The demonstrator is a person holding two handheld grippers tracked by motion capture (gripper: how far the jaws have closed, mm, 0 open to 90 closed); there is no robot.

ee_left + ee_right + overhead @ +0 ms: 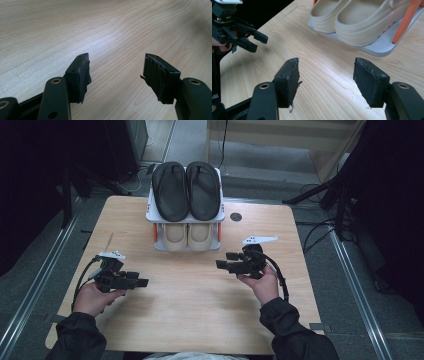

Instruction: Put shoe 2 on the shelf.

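Note:
A white two-tier shoe rack (186, 248) stands at the back middle of the wooden table (190, 310). A pair of black flip-flops (186, 190) lies on its top shelf and a pair of beige clogs (187, 236) sits on the lower shelf. My left gripper (141, 280) hovers over the table's front left, open with nothing between its jaws (116, 67). My right gripper (223, 260) is held at the right, just in front of the rack, open and empty (327, 72). In the right gripper view the clogs (359, 17) lie ahead to the right and the left gripper (258, 43) is at the far left.
The rack's lower shelf (382, 47) has orange posts (405, 20) at its corners. A round black cable hole (236, 216) sits in the table right of the rack. Bare wood stretches between the two grippers. Cables and dark stands crowd the floor around the table.

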